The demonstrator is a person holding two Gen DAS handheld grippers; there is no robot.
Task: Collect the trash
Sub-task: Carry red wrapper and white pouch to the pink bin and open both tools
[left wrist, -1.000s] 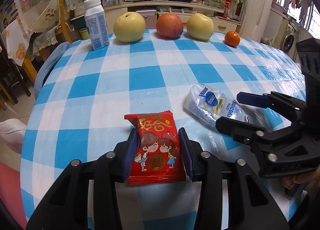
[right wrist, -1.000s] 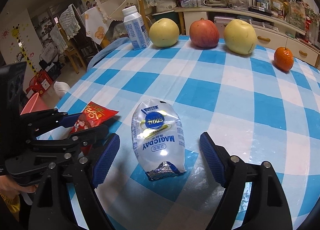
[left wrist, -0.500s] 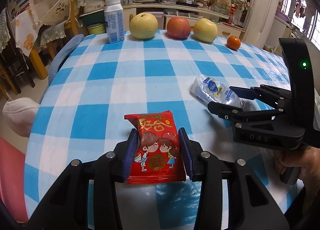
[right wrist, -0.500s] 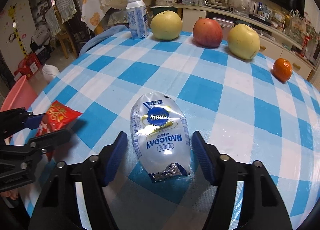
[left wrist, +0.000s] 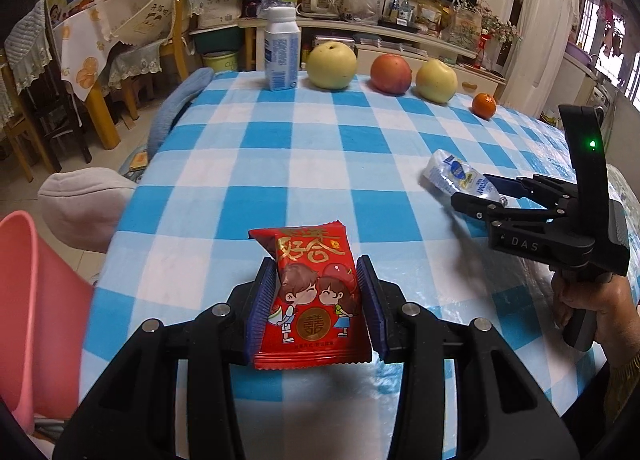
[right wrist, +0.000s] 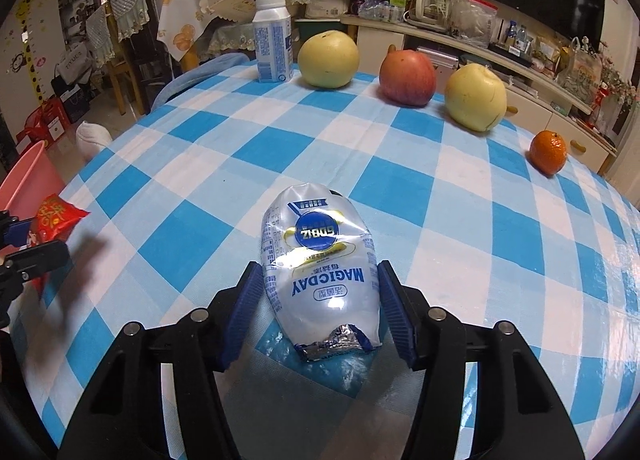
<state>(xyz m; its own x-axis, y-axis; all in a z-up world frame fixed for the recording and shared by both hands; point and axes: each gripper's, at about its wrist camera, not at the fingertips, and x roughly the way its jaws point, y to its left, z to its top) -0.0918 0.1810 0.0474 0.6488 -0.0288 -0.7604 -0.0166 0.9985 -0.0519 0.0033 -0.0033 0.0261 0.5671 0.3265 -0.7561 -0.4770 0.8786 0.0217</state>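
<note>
Left gripper [left wrist: 316,300] clamps red snack packet [left wrist: 314,296]; right gripper [right wrist: 320,306] pinches white MAGICDAY pouch [right wrist: 320,268] (both grabbed). Left: dropping them, probably pink bin [left wrist: 36,312].

We note a blue-and-white checked tablecloth [right wrist: 320,148]. Along its far edge stand a white milk bottle [right wrist: 273,40] with blue print, upright, then a yellow-green pear [right wrist: 328,59], a red apple [right wrist: 407,74], a second yellow pear [right wrist: 475,97], and, apart to the right, a small orange [right wrist: 548,151]. Beyond the table's left edge we see a pink bin [left wrist: 36,300] on the floor. Behind runs a cluttered sideboard [left wrist: 400,34].
</note>
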